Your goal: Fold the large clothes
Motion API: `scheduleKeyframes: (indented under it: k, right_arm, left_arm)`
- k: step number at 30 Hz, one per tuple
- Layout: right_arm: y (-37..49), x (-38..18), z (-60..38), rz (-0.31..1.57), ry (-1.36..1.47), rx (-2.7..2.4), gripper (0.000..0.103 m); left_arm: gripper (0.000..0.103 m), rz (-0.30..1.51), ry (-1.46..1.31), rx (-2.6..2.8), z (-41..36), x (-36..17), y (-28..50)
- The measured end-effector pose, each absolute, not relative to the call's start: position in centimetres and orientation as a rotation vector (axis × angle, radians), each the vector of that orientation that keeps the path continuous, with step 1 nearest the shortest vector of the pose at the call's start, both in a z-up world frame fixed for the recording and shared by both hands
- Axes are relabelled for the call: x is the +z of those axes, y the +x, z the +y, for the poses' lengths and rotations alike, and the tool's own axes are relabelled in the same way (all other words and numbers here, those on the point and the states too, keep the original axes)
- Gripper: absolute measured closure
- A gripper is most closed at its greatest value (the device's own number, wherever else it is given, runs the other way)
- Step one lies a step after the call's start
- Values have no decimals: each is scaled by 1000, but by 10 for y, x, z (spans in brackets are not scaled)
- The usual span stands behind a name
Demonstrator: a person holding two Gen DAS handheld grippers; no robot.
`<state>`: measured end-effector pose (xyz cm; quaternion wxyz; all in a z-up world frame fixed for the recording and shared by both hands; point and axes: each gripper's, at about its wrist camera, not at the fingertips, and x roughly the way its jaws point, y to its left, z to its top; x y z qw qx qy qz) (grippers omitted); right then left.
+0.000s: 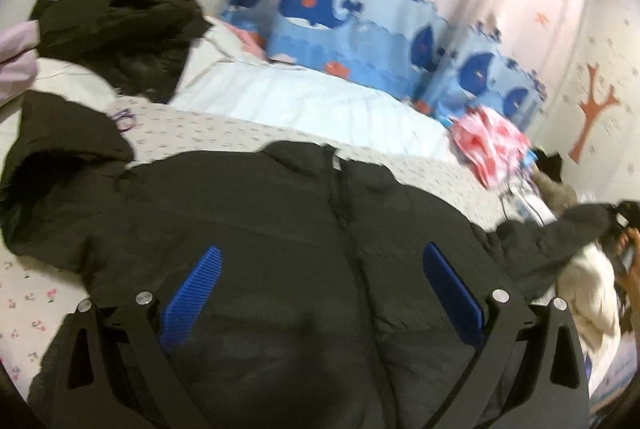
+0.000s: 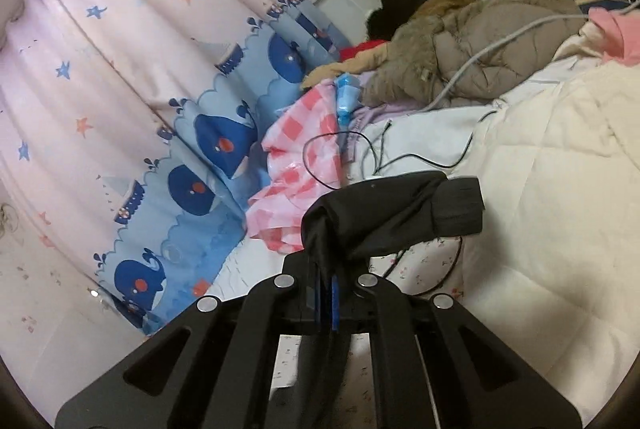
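Note:
A large black padded jacket (image 1: 280, 221) lies spread on the bed, zip up the middle, one sleeve off to the left and one stretched to the right. My left gripper (image 1: 320, 269) is open just above the jacket's body, its blue pads wide apart and holding nothing. My right gripper (image 2: 326, 289) is shut on the jacket's black sleeve (image 2: 384, 213), with the ribbed cuff (image 2: 456, 205) sticking out past the fingers, lifted above the bed. The right gripper also shows at the far right of the left wrist view (image 1: 622, 229), holding the sleeve end.
The bed has a floral sheet (image 1: 28, 301) and white quilt (image 2: 540, 189). Another black garment (image 1: 120, 25) lies at the back left. A pink checked cloth (image 2: 304, 149), a beige fur-trimmed coat (image 2: 480, 45), cables (image 2: 400, 157) and whale curtains (image 2: 180, 169) are nearby.

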<state>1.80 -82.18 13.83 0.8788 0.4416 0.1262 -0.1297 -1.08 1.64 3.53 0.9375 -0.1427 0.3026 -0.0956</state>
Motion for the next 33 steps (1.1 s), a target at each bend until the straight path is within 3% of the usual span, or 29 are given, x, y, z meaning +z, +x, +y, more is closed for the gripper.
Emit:
scheduleKeyframes:
  k: [6,14,19,23,24,25,27,31,33]
  right_arm:
    - [50,206,-712,260,678,-131,99]
    - [97,256,-460,284,372,260,99]
    - [101,201,-294,407,221,475,99]
    - [112,99,-188,655,126,606,94]
    - [116,67,-163,760,85,633,87]
    - [119,38,-144,865,52,658,66]
    - [118,0,-119,992,-11,664,40]
    - [114,11,-114,980,-6,741,13]
    - [108,15,-114,982,-10,762,10]
  left_arm:
    - [6,601,-355,-90,62,45,-9]
    - [6,555,-421,5,127,60,-22]
    - [6,537,-483,60,170,65,-31]
    - [6,528,-514,91,193,66,-35]
    - [6,529,-519,96,198,66,-36]
    - [6,531,-528,101,203,66,-37]
    - [6,540,-543,108,211,66,-36]
    - [6,557,-585,117,223,63,-35]
    - [6,565,-598,120,227,62,-33]
